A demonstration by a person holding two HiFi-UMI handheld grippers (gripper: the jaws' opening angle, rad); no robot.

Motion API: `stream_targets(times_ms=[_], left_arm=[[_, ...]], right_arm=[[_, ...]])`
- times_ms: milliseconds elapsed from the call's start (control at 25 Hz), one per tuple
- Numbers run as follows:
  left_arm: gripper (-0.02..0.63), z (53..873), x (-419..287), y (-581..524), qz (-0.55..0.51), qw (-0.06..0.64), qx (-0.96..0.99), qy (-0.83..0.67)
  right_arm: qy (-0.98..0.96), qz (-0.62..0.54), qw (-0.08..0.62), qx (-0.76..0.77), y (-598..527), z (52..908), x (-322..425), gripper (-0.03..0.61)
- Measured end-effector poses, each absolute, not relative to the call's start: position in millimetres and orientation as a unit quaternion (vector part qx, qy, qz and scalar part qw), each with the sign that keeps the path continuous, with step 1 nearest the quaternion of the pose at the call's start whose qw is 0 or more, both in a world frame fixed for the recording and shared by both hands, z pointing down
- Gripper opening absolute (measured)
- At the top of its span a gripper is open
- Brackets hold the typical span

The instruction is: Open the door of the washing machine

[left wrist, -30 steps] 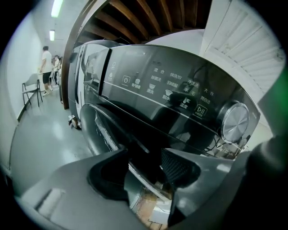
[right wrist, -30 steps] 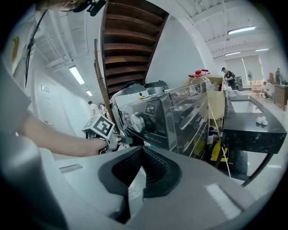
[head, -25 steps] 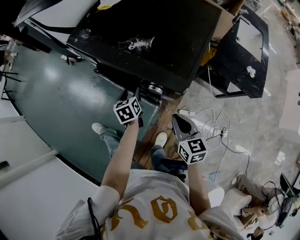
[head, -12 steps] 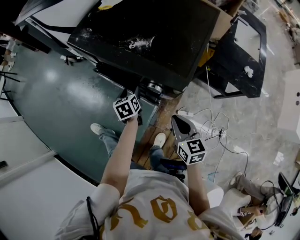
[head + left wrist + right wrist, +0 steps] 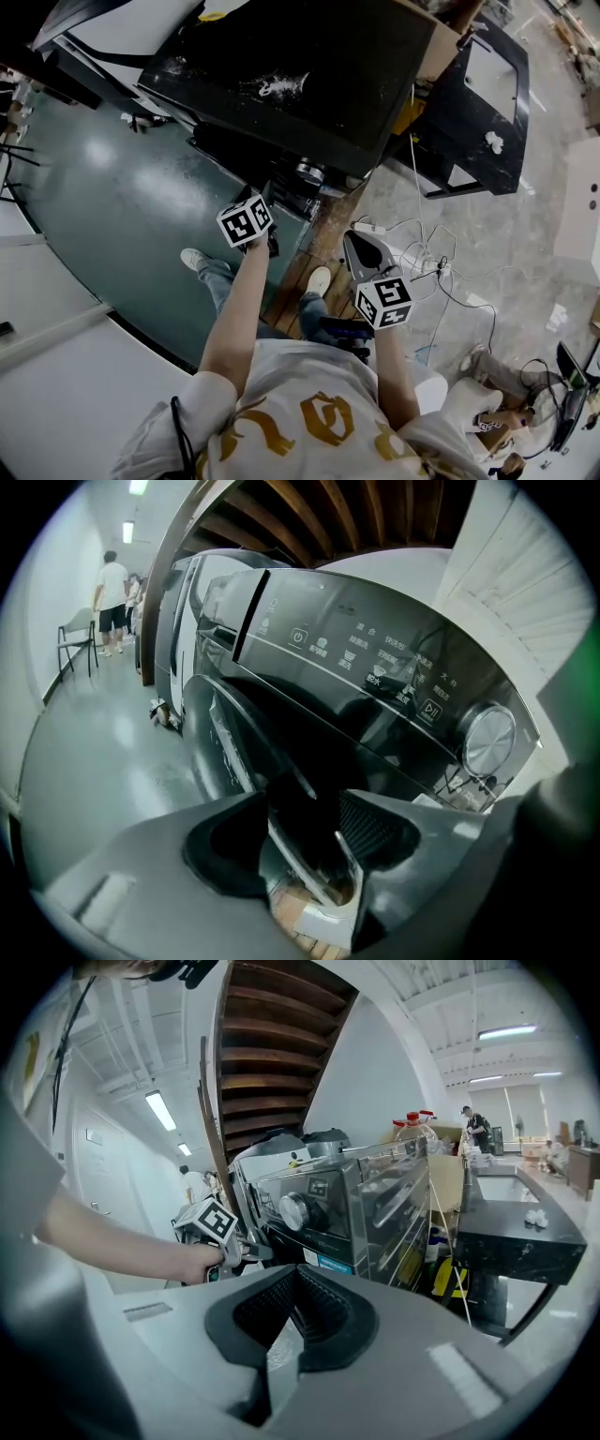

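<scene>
The left gripper is at the front of the black washing machine. Its jaws are clenched on the chrome edge of the door, below the control panel and beside the dial. The right gripper is held well apart from the machine, its jaws pressed together on nothing.

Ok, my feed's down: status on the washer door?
Left gripper shut on door edge. Right gripper shut, empty, off the machine. Nothing seen in the way.
</scene>
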State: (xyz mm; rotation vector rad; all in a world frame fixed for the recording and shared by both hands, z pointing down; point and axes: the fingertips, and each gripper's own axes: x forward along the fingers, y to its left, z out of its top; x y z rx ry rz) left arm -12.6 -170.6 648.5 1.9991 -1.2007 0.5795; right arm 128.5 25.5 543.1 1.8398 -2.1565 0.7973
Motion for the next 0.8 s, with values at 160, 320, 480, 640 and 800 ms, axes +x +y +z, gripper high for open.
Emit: stream_targets(times_ms=[160,320,480,640,800], left_arm=[[0.219,647.5,-23.4,-163.0,0.225,0.365,0.775,-0.465],[0.213,651.1,-34.7,-154.4,0.232,0.369,0.773,-0.461],[0.207,653.1,-44.4,-149.1,0.233,0.371,0.772,-0.461],[0.195,652.7,-54.9,-143.2,0.234,0.373,0.769,-0.463],[0.186,652.2,-66.1,-136.0,0.242,0.374,0.767,-0.462]], right_arm=[[-0.736,0.261,0.1,0.617,22.7,537.5,121.4,0.017],[-0.743,0.256,0.102,0.61,19.8,535.1,111.7,0.017],[-0.752,0.253,0.101,0.6,15.8,533.0,99.9,0.017],[-0.763,0.249,0.107,0.588,12.8,530.9,88.0,0.017],[-0.769,0.246,0.107,0.58,8.0,527.4,80.3,0.017]])
